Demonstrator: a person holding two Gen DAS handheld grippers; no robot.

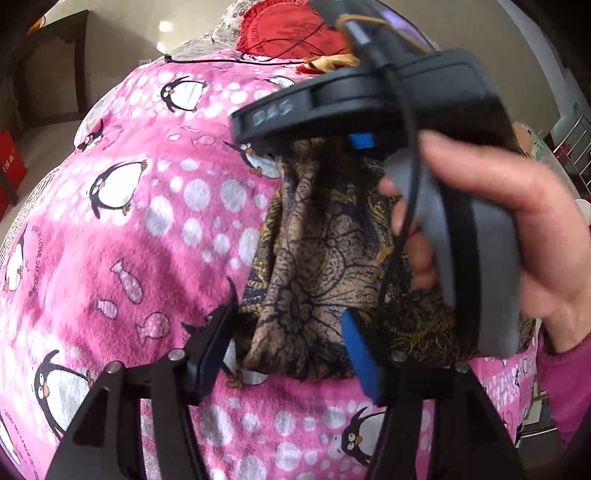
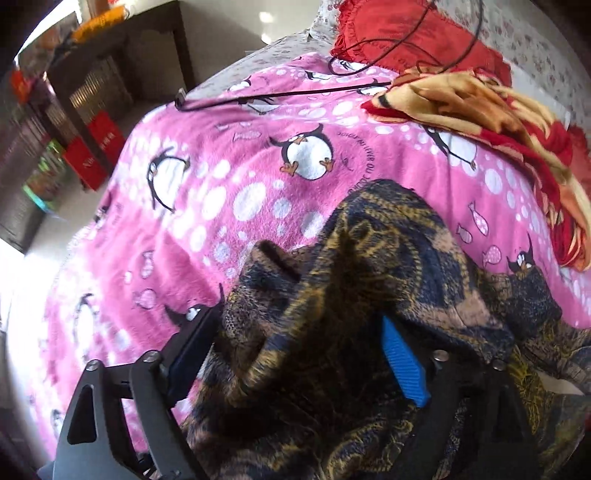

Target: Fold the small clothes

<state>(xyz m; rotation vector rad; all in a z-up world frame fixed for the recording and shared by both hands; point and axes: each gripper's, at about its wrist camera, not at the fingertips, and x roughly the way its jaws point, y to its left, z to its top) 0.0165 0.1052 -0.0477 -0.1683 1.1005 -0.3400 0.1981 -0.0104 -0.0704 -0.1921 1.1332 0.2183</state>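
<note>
A dark blue and tan patterned garment (image 1: pixel 317 251) hangs bunched above the pink penguin blanket (image 1: pixel 140 229). My left gripper (image 1: pixel 291 343) is open, its fingers spread around the garment's lower edge. The right gripper's body (image 1: pixel 369 103), held in a hand, is above it, with the cloth hanging from it. In the right wrist view the same garment (image 2: pixel 369 266) drapes over and between my right gripper (image 2: pixel 299 350) fingers, which stand wide apart. I cannot see whether any cloth is pinched there.
The pink blanket (image 2: pixel 229 177) covers a bed. A red and tan blanket (image 2: pixel 480 110) and a red cushion (image 2: pixel 399 33) lie at the far side, with a black cable (image 2: pixel 280 96) across the blanket. Dark furniture (image 2: pixel 110 85) stands left of the bed.
</note>
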